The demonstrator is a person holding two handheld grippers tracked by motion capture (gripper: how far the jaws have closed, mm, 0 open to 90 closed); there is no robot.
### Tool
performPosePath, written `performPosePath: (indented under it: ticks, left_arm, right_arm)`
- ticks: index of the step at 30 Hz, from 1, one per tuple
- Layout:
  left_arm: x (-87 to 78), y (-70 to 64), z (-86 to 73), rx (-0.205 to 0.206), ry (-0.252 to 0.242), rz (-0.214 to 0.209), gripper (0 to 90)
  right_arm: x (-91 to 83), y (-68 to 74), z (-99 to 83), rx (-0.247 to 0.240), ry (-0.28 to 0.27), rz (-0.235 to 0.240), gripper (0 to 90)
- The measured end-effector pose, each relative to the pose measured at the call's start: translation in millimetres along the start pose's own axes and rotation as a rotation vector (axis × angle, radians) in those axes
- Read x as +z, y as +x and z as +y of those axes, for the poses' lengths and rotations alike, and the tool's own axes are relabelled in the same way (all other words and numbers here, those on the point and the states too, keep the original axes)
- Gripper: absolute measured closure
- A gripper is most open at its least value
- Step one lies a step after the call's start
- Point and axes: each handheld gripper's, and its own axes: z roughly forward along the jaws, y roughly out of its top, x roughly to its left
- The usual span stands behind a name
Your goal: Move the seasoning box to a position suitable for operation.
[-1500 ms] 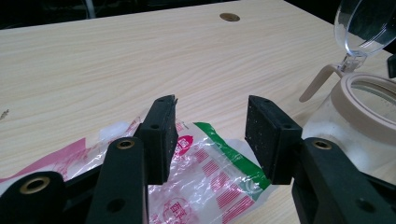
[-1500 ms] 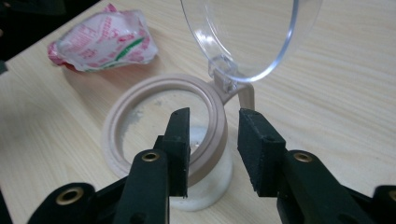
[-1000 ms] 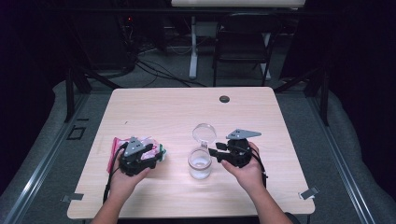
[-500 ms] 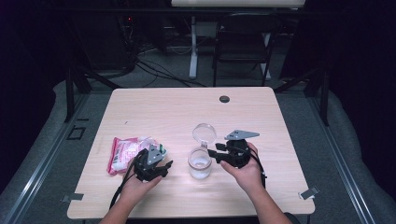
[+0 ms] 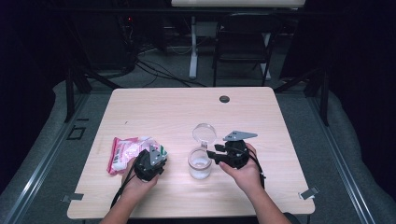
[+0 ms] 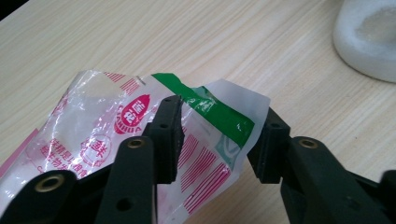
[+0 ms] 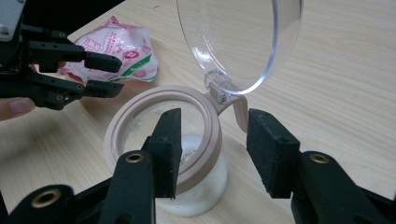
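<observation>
On the pale wooden worktop [image 5: 168, 107], the left claw [image 6: 217, 135] stands wide around the green-striped top edge of a crinkled clear plastic pouch printed in pink and red [image 6: 140, 135], which lies flat at the worktop's left front, its jaws apart from the film. The right claw [image 7: 212, 149] is also wide, straddling the beige rim of a small clear glass jar [image 7: 163, 140] near the hinge of its upright transparent round lid [image 7: 238, 42]. The jar sits just right of the pouch, white grains in its bottom.

This looks like a lab or recording studio. Beyond the hand-held left gripper [image 5: 158, 160], a pale wooden table [image 5: 177, 112] stands on grey carpet among black curtains, floor cables [image 5: 159, 70] and a dark folding chair [image 5: 243, 46].
</observation>
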Motion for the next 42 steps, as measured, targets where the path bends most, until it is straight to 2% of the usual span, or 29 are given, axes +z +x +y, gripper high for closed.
performPosePath:
  ticks: [3, 6, 8, 10, 15, 16, 20, 22, 25, 28, 35, 39, 42]
  left_arm:
    - [1.7, 0.3, -0.2, 0.000, 0.005, 0.012, 64.9]
    - [3.8, 1.3, -0.9, -0.001, 0.011, 0.012, 63.0]
    - [4.7, 1.8, -1.4, -0.012, 0.012, 0.003, 60.4]
    - [5.9, 1.5, -1.4, -0.040, 0.007, -0.011, 57.0]
    - [10.4, -0.6, -1.5, -0.014, 0.028, 0.018, 58.2]
    - [11.7, -1.1, -1.8, -0.009, 0.025, 0.030, 59.2]
    - [12.2, 1.2, -2.8, -0.010, 0.012, 0.026, 62.8]
    - [12.6, 2.4, -3.9, -0.030, -0.008, 0.014, 64.1]
    - [13.5, 3.5, -5.4, -0.035, -0.019, 0.009, 67.4]
    - [14.7, 2.3, -5.6, -0.020, -0.014, 0.020, 68.3]
    - [16.6, 2.3, -5.2, 0.009, 0.010, 0.056, 82.1]
    - [16.1, 4.3, -4.8, 0.003, 0.017, 0.048, 87.0]
    - [13.9, 7.3, -4.3, -0.017, 0.012, 0.039, 88.6]
  right_arm:
    - [-0.1, -0.4, -0.1, 0.001, 0.009, -0.001, 55.6]
    - [0.3, -0.7, -0.3, 0.001, 0.008, -0.002, 55.5]
    - [0.2, -0.8, -0.3, 0.002, 0.006, -0.001, 55.4]
    - [0.4, -1.1, -0.4, 0.002, 0.005, -0.002, 55.3]
    - [1.3, -1.5, -1.0, 0.007, 0.005, -0.004, 55.2]
    - [1.2, -1.5, -1.0, 0.006, 0.007, -0.006, 55.2]
    - [1.4, -1.8, -1.1, 0.005, 0.007, -0.005, 55.2]
    - [1.3, -2.3, -1.2, 0.003, 0.009, -0.005, 55.2]
    - [1.5, -2.2, -1.4, 0.003, 0.009, -0.006, 55.2]
    - [1.7, -2.1, -1.5, 0.004, 0.009, -0.007, 55.2]
    - [2.0, -1.8, -1.8, 0.006, 0.008, -0.009, 55.1]
    - [2.2, -1.6, -1.8, 0.007, 0.005, -0.007, 55.1]
    - [2.3, -1.4, -1.9, 0.004, 0.004, -0.009, 55.1]
